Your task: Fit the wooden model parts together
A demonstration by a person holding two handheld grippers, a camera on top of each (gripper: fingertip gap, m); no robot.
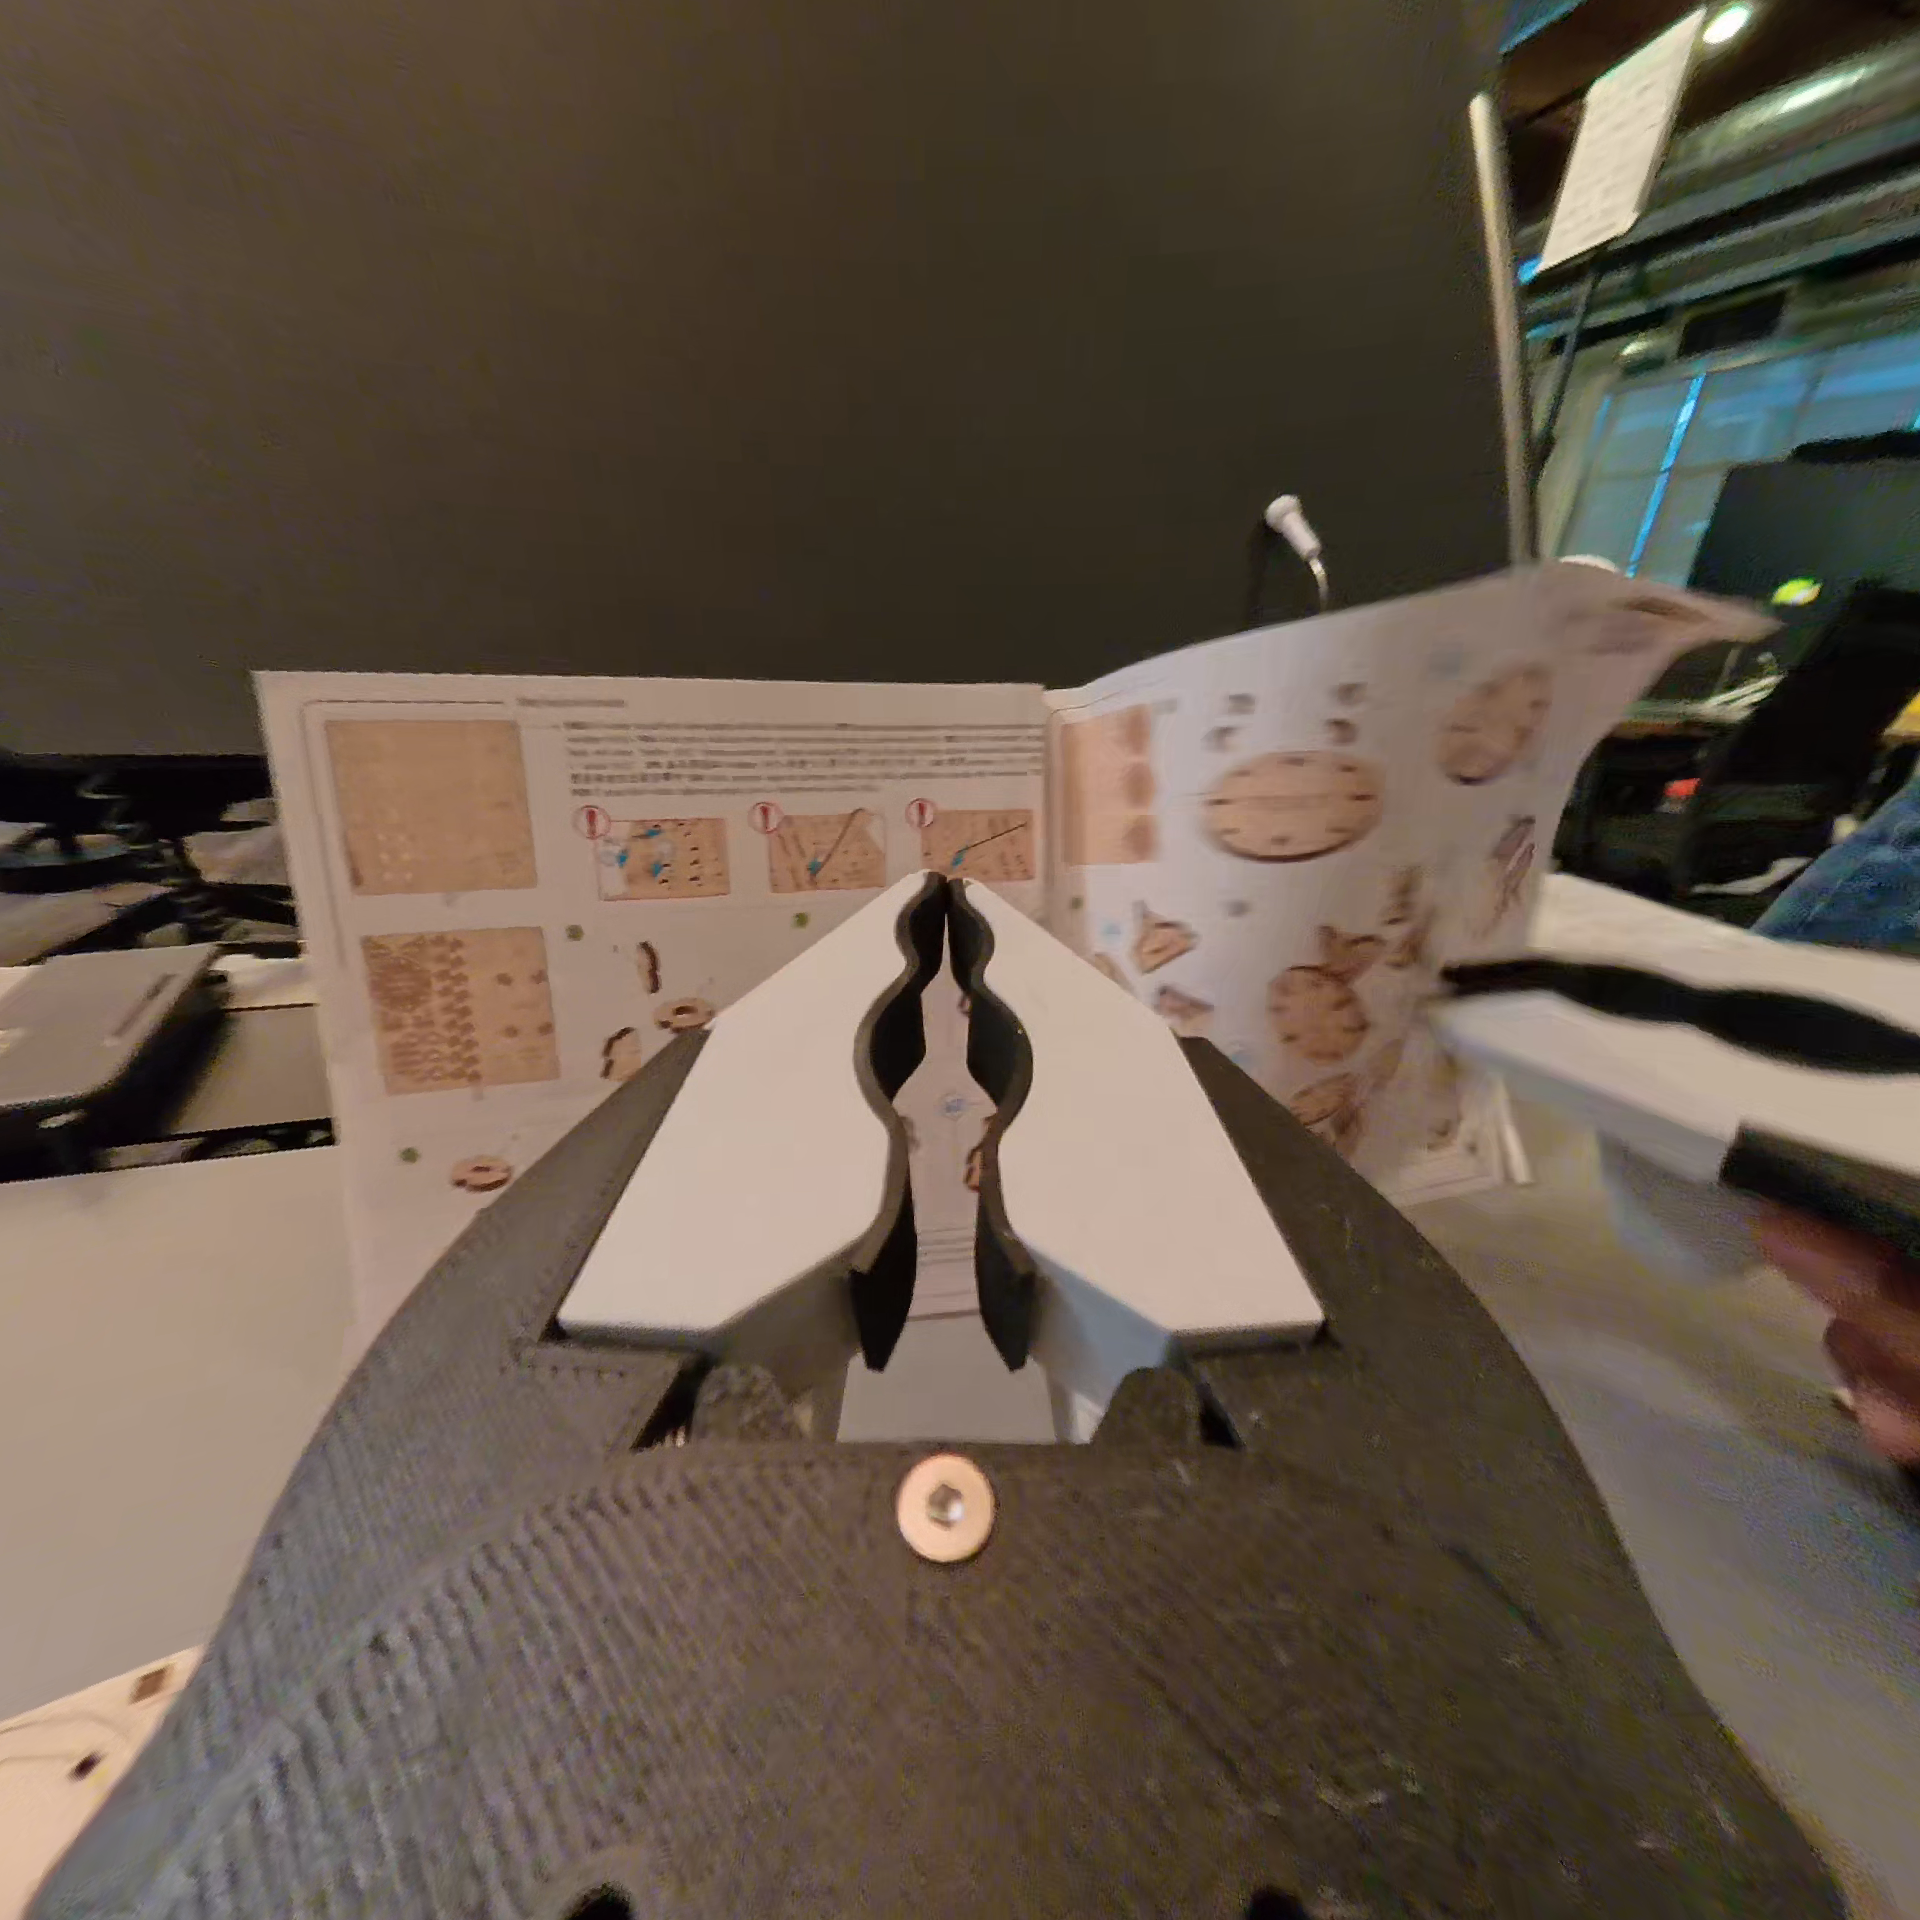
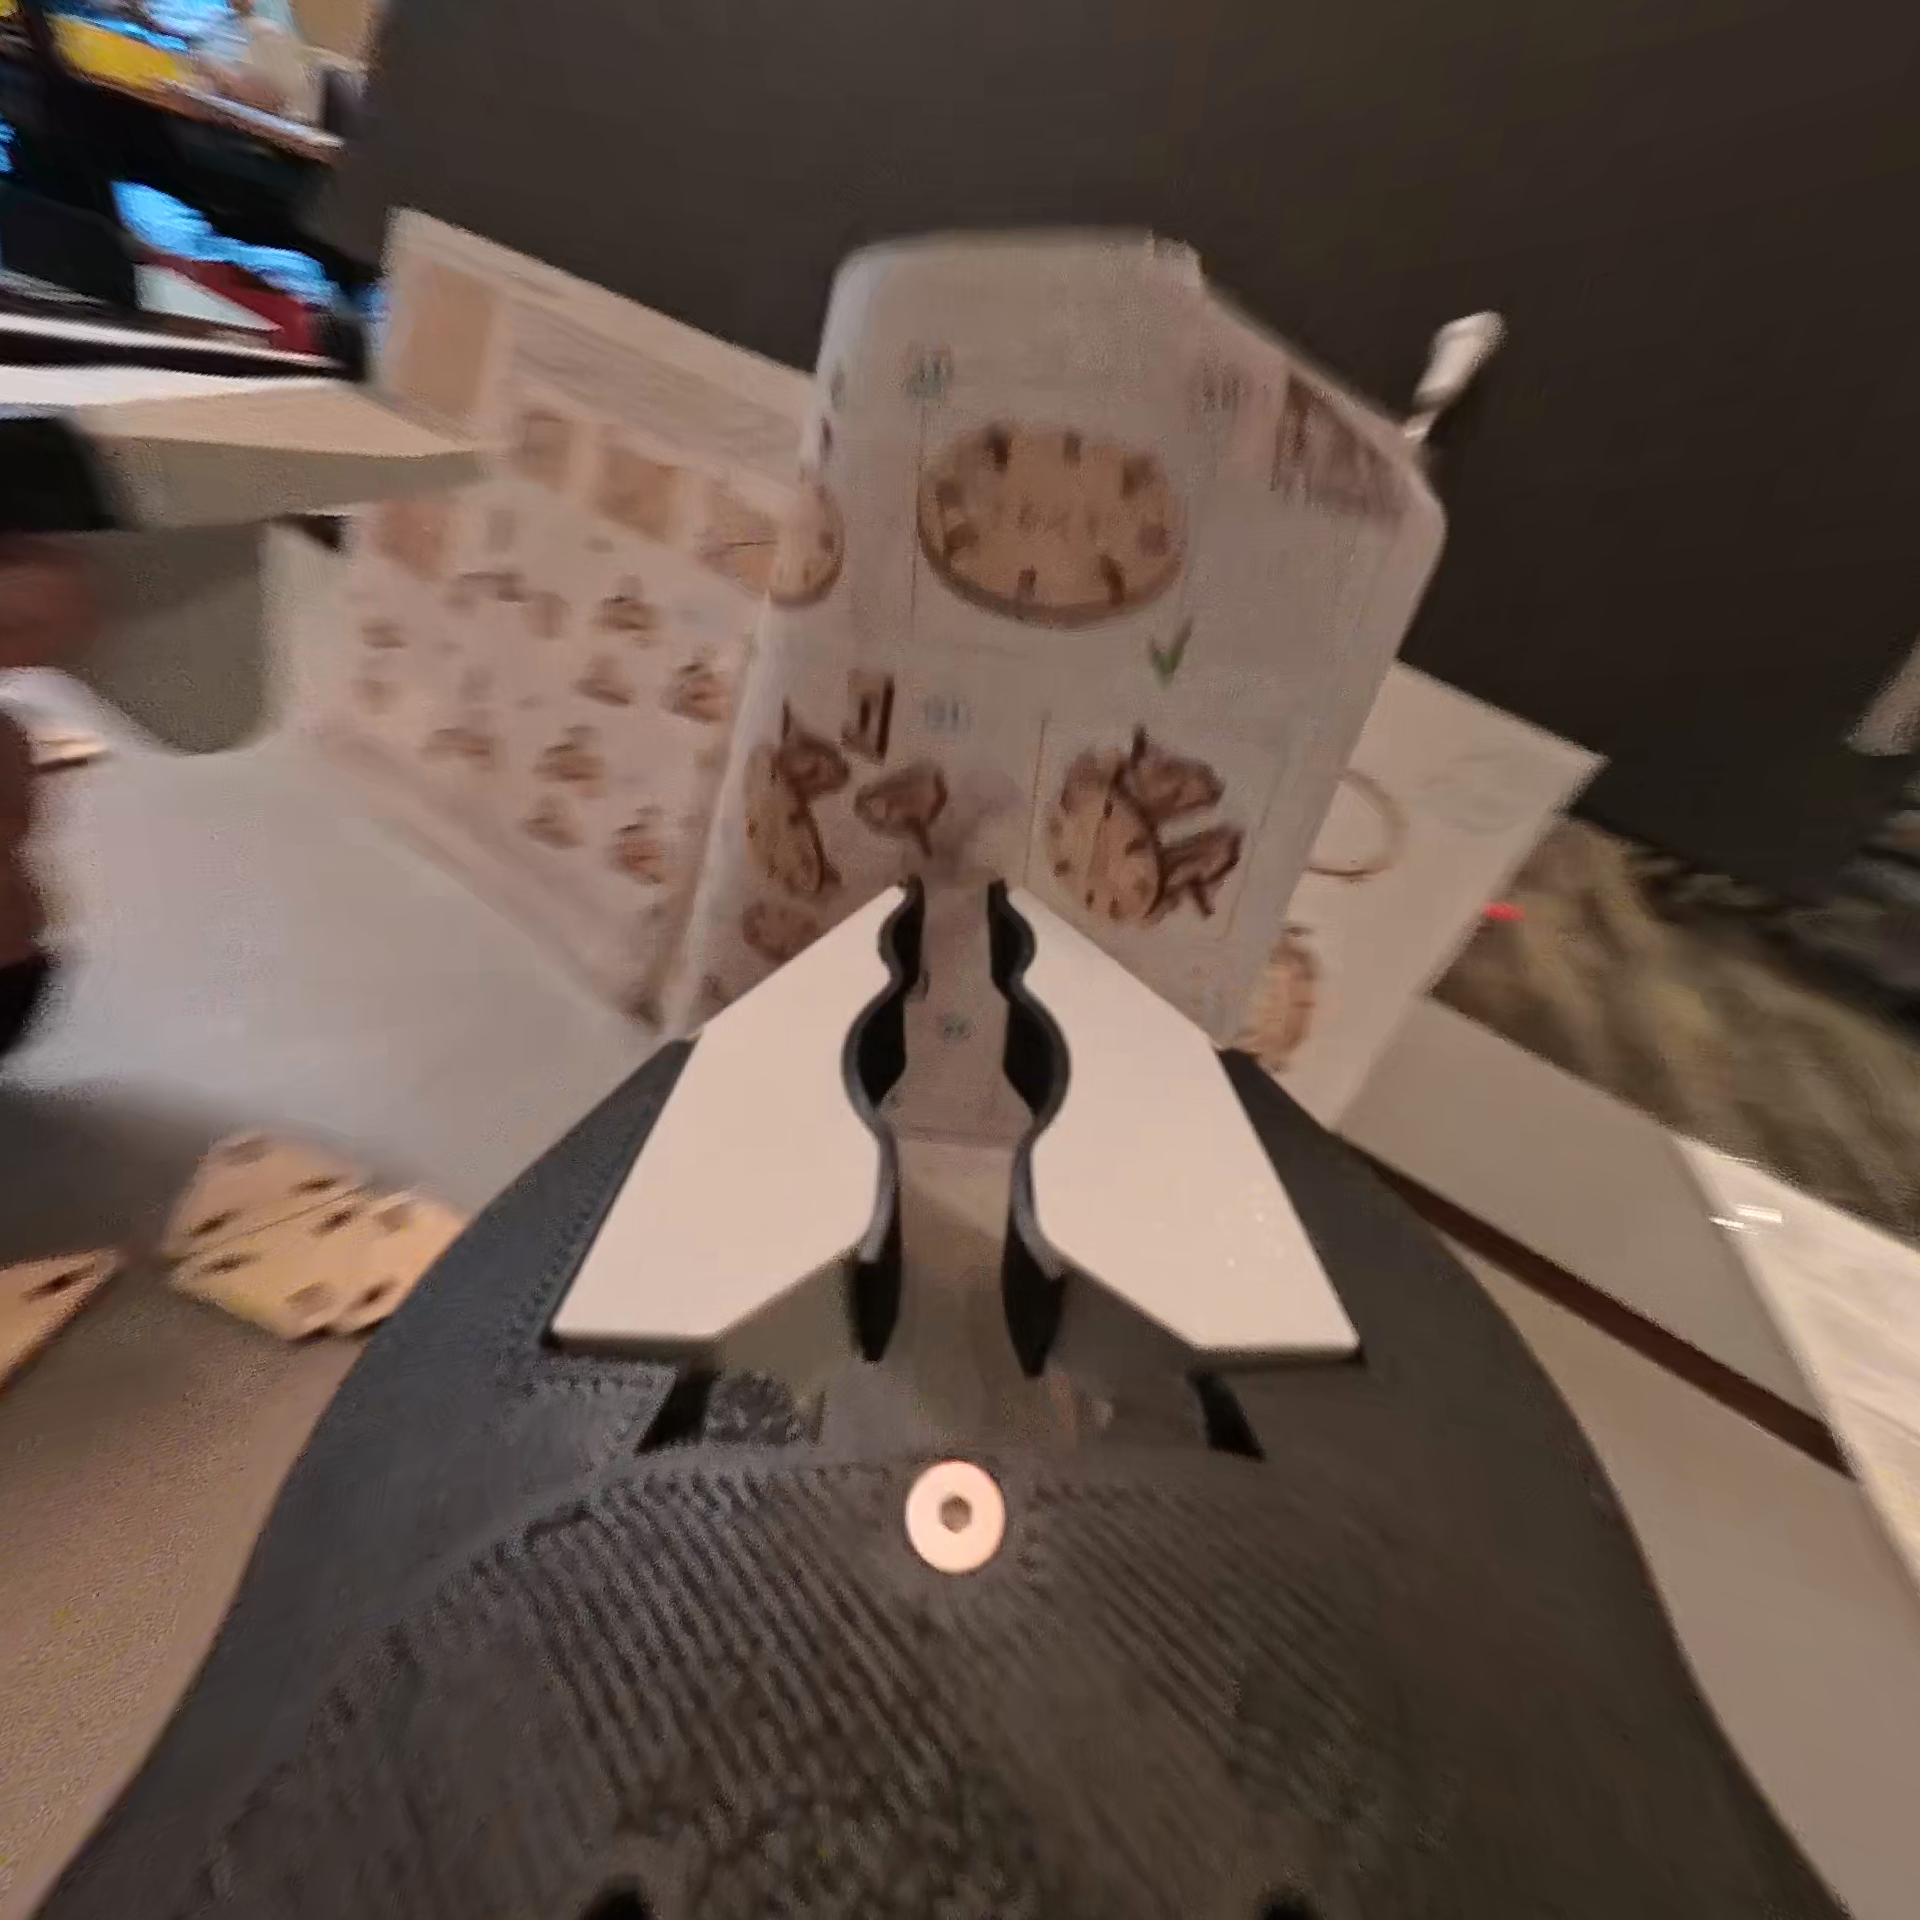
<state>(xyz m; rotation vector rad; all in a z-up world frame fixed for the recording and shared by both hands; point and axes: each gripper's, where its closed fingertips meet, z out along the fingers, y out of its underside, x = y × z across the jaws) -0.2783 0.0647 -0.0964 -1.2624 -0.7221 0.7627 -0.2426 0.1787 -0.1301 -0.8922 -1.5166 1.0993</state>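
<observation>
An open instruction booklet (image 1: 665, 883) with pictures of wooden parts stands upright on the table. My left gripper (image 1: 943, 883) is shut, and its tips rest at the left page near the spine. I cannot tell whether they pinch any paper. It also shows blurred at the left of the right wrist view (image 2: 312, 447). The right page (image 2: 1039, 582) is lifted and curls, blurred. My right gripper (image 2: 956, 904) is open, its pads apart, with that page's lower part showing in the gap and no pad pressing on it. In the left wrist view its tip (image 1: 1455, 982) meets the right page (image 1: 1351, 831).
Pale wooden cut-out pieces (image 2: 291, 1247) lie on the grey table (image 1: 156, 1351) at the lower left. A white sheet (image 2: 1455, 790) lies behind the booklet. A dark wall (image 1: 727, 312) stands behind. A person's hand (image 1: 1870, 1351) is at the right edge. About 12 centimeters separates my left fingertips from my right.
</observation>
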